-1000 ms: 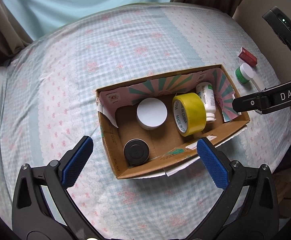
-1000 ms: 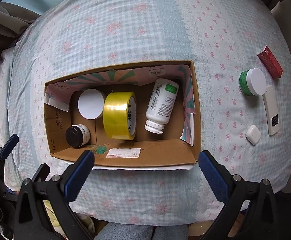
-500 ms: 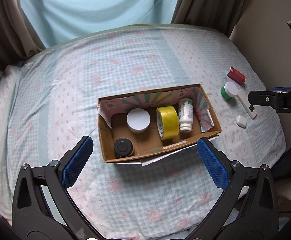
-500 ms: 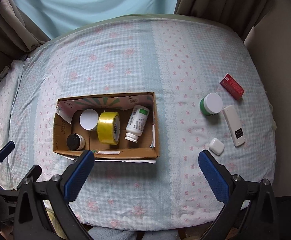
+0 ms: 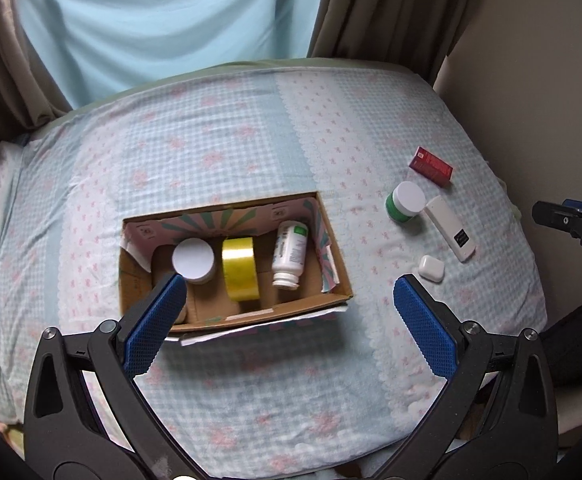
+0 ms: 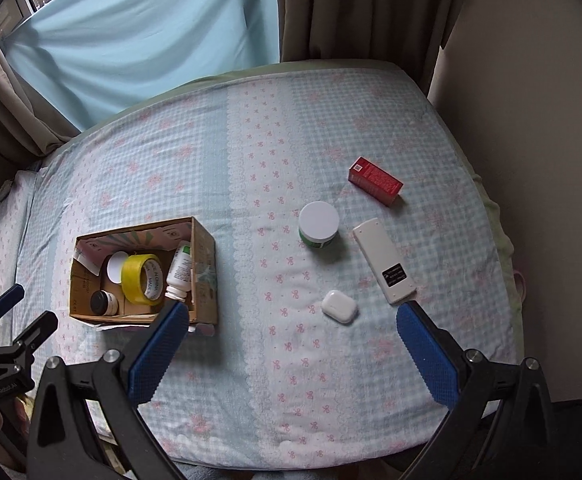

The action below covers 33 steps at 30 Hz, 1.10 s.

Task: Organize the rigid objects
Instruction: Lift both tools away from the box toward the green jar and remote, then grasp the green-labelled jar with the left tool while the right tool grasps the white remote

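A cardboard box (image 5: 333, 254) (image 6: 205, 264) lies on the bed. It holds a white-lidded jar (image 5: 193, 260), a yellow tape roll (image 5: 239, 274) (image 6: 141, 278), a white pill bottle (image 5: 289, 252) (image 6: 179, 270) and a small black-lidded jar (image 6: 99, 302). To the right lie a green jar with a white lid (image 5: 407, 202) (image 6: 318, 224), a red box (image 5: 431, 166) (image 6: 375, 180), a white remote (image 5: 451, 234) (image 6: 383, 266) and a white earbud case (image 5: 431, 267) (image 6: 339, 306). My left gripper (image 5: 287, 292) and right gripper (image 6: 291, 322) are open, empty, held well above the bed.
The bed has a blue-checked sheet (image 6: 251, 160) with pink bows. A blue curtain (image 6: 151, 40) and brown drapes (image 6: 351, 8) hang behind it. A beige wall (image 6: 531, 120) runs along the right side.
Both grippers have pulled back and up from the box, so the whole bed shows. The right gripper's view has shifted right, toward the loose items. Both stay open.
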Tool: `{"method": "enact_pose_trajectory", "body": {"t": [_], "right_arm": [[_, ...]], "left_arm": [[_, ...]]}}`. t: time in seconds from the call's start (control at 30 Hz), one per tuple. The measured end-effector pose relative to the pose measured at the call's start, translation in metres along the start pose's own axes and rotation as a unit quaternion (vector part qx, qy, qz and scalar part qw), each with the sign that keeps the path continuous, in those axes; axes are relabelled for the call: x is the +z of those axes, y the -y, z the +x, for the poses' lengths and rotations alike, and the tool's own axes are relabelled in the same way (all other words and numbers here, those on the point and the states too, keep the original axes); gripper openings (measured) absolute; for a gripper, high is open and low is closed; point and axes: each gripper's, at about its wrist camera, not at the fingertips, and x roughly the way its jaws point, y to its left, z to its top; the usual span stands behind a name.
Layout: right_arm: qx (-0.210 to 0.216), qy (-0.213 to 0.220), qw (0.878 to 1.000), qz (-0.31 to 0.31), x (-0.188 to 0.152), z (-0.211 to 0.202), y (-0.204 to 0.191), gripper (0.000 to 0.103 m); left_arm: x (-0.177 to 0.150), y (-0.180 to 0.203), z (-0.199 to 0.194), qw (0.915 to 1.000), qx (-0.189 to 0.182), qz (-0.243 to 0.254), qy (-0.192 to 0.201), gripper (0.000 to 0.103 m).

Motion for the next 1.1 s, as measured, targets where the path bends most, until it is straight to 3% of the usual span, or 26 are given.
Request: {"method": "enact_pose_trajectory", "body": {"t": [0.13, 0.3, 0.53, 0.7, 0.93, 1.1], "right_arm": [[-0.003, -0.002, 1.000, -0.014, 0.003, 0.012, 0.049, 0.103], [-0.019, -0.015, 0.999, -0.031, 0.007, 0.035, 0.104, 0.103], [-0.039, -0.010, 0.991, -0.130, 0.003, 0.077, 0.136, 0.103], [-0.003, -0.042, 0.991, -0.127, 0.001, 0.130, 0.150, 0.103], [0.009, -0.024, 0.993, -0.114, 0.004, 0.204, 0.159, 0.103], [0.016, -0.047, 0.993, -0.111, 0.004, 0.254, 0.162, 0.098]], "left_arm": [[0.014, 0.058, 0.026, 0.9994, 0.016, 0.024, -0.018, 0.103], [0.031, 0.121, 0.066, 0.9985, 0.000, 0.047, -0.030, 0.103], [0.050, 0.180, 0.135, 0.9962, -0.004, 0.067, -0.056, 0.103], [0.058, 0.204, 0.204, 0.9912, -0.012, 0.095, -0.092, 0.103], [0.058, 0.226, 0.302, 0.9822, -0.026, 0.138, -0.125, 0.103], [0.059, 0.234, 0.349, 0.9771, -0.034, 0.155, -0.141, 0.103]]}}
